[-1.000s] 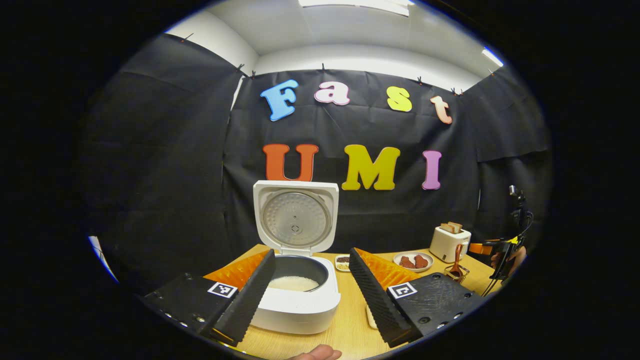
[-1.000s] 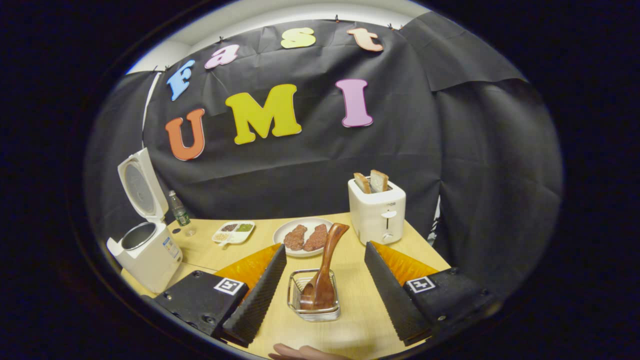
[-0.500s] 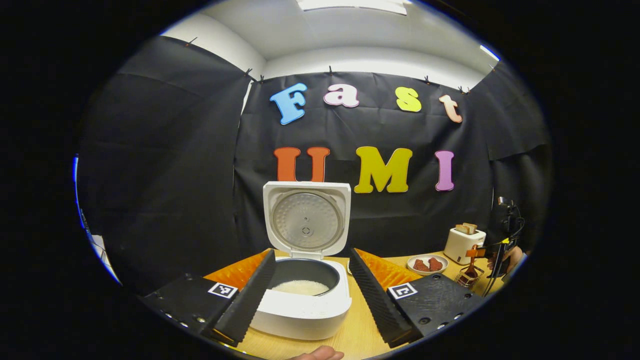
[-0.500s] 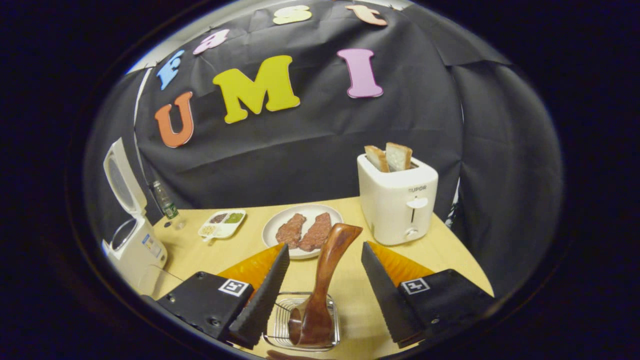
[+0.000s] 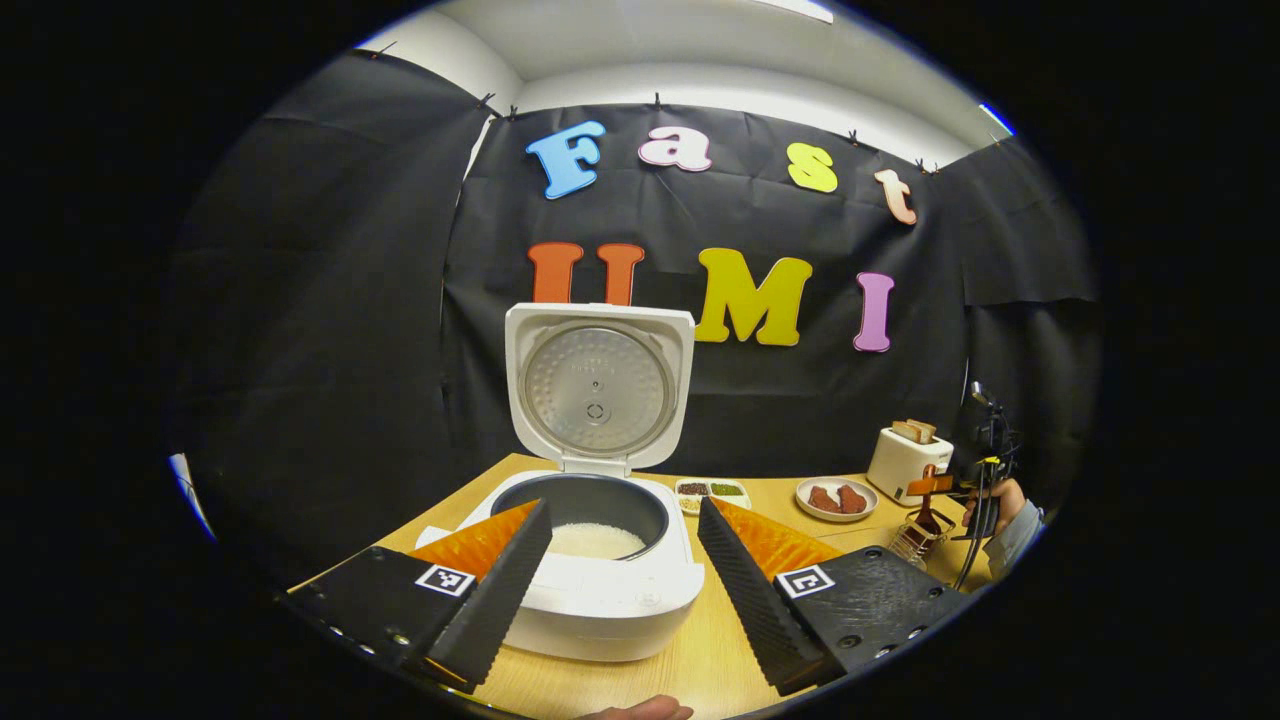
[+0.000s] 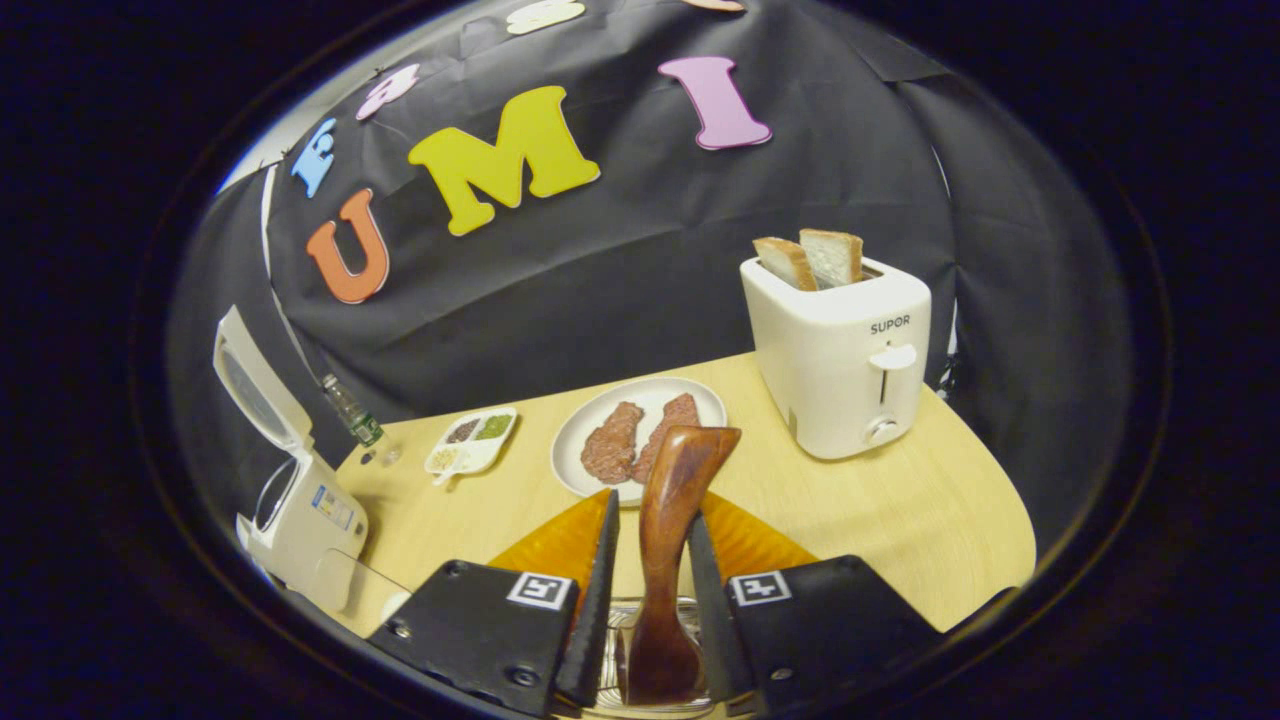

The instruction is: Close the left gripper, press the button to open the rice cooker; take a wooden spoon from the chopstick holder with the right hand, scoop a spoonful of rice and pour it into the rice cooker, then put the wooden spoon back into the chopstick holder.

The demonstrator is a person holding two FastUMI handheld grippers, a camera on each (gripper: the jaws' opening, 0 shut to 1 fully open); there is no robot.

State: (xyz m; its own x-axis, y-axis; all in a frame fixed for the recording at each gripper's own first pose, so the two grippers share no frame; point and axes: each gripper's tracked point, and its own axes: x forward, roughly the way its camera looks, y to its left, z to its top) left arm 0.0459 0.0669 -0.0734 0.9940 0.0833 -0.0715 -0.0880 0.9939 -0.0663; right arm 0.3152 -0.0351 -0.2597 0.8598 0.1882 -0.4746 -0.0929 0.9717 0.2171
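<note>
Wooden table (image 6: pixel 900 520), black-draped booth.

Printed in small dark capitals on the front of the white two-slot plastic toaster (image 6: pixel 835 370), right of centre in the right gripper view: one short brand word (image 6: pixel 889 326), clear enough to make out. Stuck to the side of the white rice cooker (image 6: pixel 300 520), lower left: a coloured sticker (image 6: pixel 332 508), too small to read. Fixed on the bodies of the left gripper (image 5: pixel 622 510) and right gripper (image 6: pixel 650 510), bottom of each view: square black-and-white coded markers (image 5: pixel 444 579), no letters.
</note>
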